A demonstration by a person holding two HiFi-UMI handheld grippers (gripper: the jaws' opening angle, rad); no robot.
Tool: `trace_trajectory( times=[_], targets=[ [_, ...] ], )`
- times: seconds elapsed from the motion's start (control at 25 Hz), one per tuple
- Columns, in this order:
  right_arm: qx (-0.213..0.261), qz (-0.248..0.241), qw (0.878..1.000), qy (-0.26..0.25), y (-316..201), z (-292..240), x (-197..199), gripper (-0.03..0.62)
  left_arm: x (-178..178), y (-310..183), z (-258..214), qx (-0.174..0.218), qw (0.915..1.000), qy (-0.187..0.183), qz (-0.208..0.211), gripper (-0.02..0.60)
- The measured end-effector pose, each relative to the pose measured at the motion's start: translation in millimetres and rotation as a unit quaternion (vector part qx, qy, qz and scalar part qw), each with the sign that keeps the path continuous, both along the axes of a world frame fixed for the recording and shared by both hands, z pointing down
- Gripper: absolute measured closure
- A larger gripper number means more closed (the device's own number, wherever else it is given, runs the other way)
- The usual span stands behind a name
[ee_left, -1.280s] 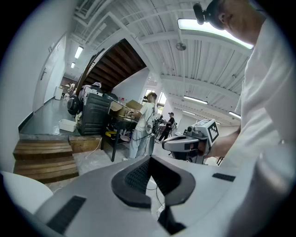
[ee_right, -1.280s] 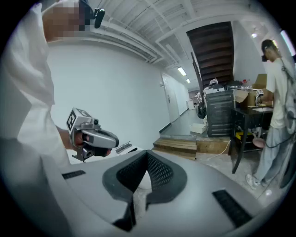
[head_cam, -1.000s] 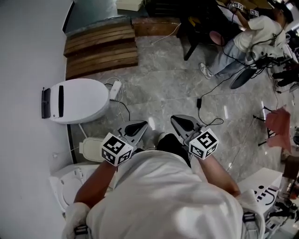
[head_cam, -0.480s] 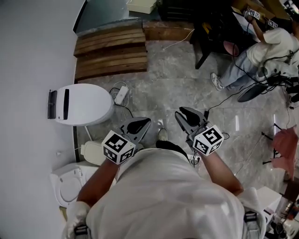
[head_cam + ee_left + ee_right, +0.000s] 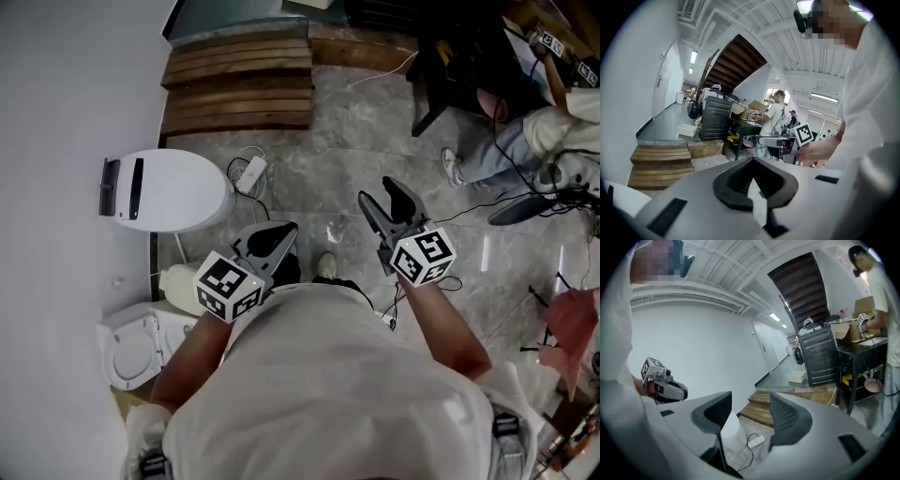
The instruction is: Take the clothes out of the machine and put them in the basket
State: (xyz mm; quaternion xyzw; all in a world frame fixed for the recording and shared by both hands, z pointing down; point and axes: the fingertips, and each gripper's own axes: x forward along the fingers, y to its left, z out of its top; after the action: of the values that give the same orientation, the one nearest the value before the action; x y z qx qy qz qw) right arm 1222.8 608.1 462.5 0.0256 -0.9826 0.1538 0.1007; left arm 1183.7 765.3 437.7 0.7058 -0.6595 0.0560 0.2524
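Note:
No clothes and no basket show in any view. My left gripper (image 5: 281, 234) (image 5: 753, 176) is held out over the grey stone floor, its dark pads together and nothing in them. To its right, my right gripper (image 5: 386, 199) (image 5: 747, 411) stands open with only floor between its fingers; its jaws have just been opening. A dark boxy machine (image 5: 818, 357) (image 5: 715, 123) stands far off, past the wooden steps (image 5: 239, 84) (image 5: 764, 406). Both grippers point roughly that way.
A white rounded appliance (image 5: 178, 192) sits by the left wall, with a power strip (image 5: 251, 171) and cables beside it. A white seat-like item (image 5: 127, 342) lies lower left. Another person (image 5: 525, 131) sits at a dark table upper right.
The right gripper's jaws went from shut to open. Both grippers moved forward over the floor, and the steps and the white appliance now sit lower in the head view.

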Motion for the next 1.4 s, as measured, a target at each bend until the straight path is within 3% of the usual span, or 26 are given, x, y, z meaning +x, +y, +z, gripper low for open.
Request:
trace_trajectory(
  times=[0.28, 0.68, 0.88, 1.12, 1.4],
  targets=[
    [0.011, -0.025, 0.999, 0.022, -46.5, 12.6, -87.4, 0.356, -85.0, -38.8, 9.1, 0.015, 0.9993, 0.016, -0.031, 0.584],
    [0.032, -0.003, 0.998, 0.056, -107.9, 6.2, -288.1, 0.358, -295.4, -92.7, -0.8, 0.051, 0.9984, 0.024, -0.009, 0.584],
    [0.045, -0.015, 0.997, 0.055, -113.4, -1.7, -387.0, 0.358, -377.8, -103.3, -2.5, 0.057, 0.9981, 0.020, 0.010, 0.584],
    [0.056, -0.031, 0.995, 0.071, -128.7, -4.8, -461.7, 0.358, -446.5, -111.7, -10.8, 0.080, 0.9958, 0.031, -0.031, 0.584],
    [0.043, -0.040, 0.995, 0.081, -178.0, 10.5, -557.2, 0.358, -536.2, -144.7, -0.1, 0.074, 0.9946, 0.020, -0.070, 0.584]
  ],
)
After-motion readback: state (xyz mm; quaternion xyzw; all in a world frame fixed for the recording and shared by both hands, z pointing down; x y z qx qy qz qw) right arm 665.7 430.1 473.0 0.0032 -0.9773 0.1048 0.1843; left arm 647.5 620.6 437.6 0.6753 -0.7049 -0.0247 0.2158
